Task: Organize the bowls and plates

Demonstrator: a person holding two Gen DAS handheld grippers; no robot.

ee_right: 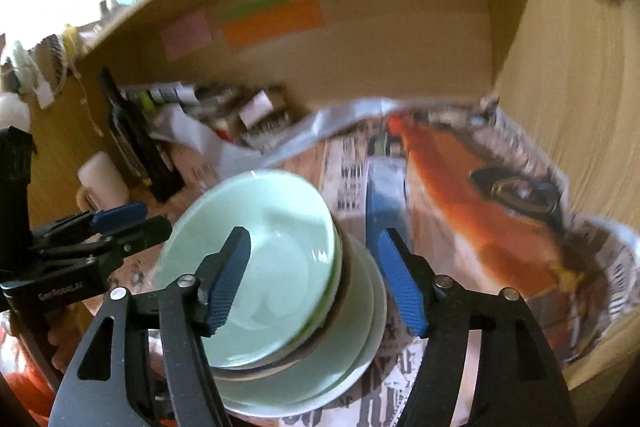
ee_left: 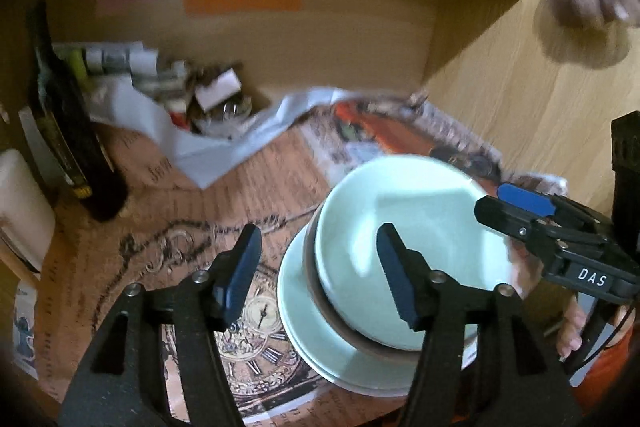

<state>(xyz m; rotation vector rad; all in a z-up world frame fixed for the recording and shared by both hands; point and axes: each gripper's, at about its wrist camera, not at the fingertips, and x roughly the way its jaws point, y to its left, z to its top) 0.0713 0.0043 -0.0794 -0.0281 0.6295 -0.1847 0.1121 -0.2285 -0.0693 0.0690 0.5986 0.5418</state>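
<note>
1. Two pale green plates [ee_left: 320,359] lay stacked on the newspaper-covered worktop [ee_left: 168,235], with a brown-rimmed dish and a pale green bowl [ee_left: 416,247] nested on top.
2. Left tool [ee_left: 320,279] hovered spread over the stack's left edge, pinching nothing.
3. Right tool [ee_right: 316,283] was spread too, its fingers straddling the bowl's right rim (no contact visible).
4. Dark wine bottle [ee_left: 68,131] stood well apart at the back left, near a white mug [ee_right: 102,183].

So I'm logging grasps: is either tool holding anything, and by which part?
Nothing is held. Left tool and right tool are both open around the top bowl's rim, not clamped.
</note>
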